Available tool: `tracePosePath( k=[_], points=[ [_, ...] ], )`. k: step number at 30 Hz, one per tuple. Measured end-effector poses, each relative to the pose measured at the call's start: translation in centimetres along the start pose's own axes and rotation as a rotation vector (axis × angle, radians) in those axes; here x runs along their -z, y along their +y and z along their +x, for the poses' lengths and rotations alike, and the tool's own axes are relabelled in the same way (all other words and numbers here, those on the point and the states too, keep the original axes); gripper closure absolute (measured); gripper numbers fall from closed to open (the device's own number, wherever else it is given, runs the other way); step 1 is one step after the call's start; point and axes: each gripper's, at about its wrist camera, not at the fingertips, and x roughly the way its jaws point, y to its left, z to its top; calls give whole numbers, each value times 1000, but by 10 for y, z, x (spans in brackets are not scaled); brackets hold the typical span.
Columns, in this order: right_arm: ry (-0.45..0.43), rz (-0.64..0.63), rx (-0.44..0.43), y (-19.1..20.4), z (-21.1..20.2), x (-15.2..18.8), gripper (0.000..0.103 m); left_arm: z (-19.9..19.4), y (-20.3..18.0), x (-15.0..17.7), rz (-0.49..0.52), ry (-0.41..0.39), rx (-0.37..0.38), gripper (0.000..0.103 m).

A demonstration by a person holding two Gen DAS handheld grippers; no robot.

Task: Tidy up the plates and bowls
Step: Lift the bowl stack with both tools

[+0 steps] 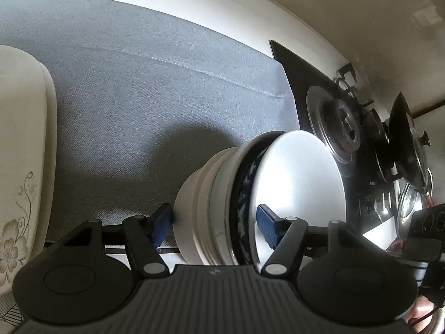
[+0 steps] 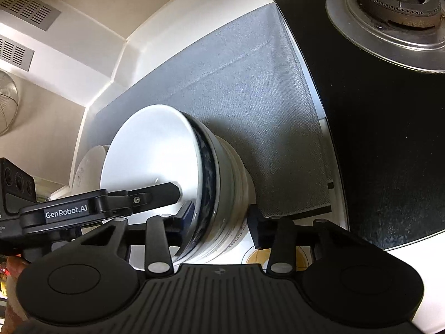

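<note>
Left fingers (image 1: 162,222) clamp bowl stack (image 1: 211,208) (vents (image 2: 25,8) right-view only).

So there was this stack of bowls (image 1: 250,194), nested one inside another and sitting on a grey mat (image 1: 139,83) on the desk, near its front edge. The top bowl (image 2: 150,150) was plain white and glossy inside, and empty. Right under it sat a bowl with a dark blue pattern (image 2: 207,167) round the outside, then a few white ones below that, the lowest with some print on its side I couldn't read.
</note>
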Motion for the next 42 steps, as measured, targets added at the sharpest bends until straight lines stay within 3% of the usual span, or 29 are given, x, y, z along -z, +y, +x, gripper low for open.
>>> tracePosePath(
  k=[12,16,18,22,23,24,31,34,36,38,42],
  points=[
    [-6,-63,24,6,4,1,60,3,22,0,-53,26,51,29],
    [-30,-87,-29,4,4,4,51,3,27,3,-47,6,66,26],
    [-72,-93,-70,-1,1,8,48,1,28,5,-23,-9,50,15],
    [-87,-112,-154,-8,-1,14,31,2,29,3,-20,-9,66,10],
    [-84,-109,-161,-8,0,14,29,3,28,3,-12,-9,63,2],
    [-79,-106,-159,-9,2,15,29,4,26,2,2,-17,46,0],
    [-53,-63,-146,-13,19,18,25,10,10,6,124,-46,-19,0],
    [-59,-61,-160,-12,24,20,16,13,5,8,139,-67,-19,0],
    [-66,-95,-131,-4,25,24,19,15,-1,13,158,-45,21,2],
    [-75,-153,-75,4,25,27,32,14,-1,17,162,-49,10,4],
    [-85,-120,-45,2,21,28,43,9,11,17,121,-58,26,15]
  ],
)
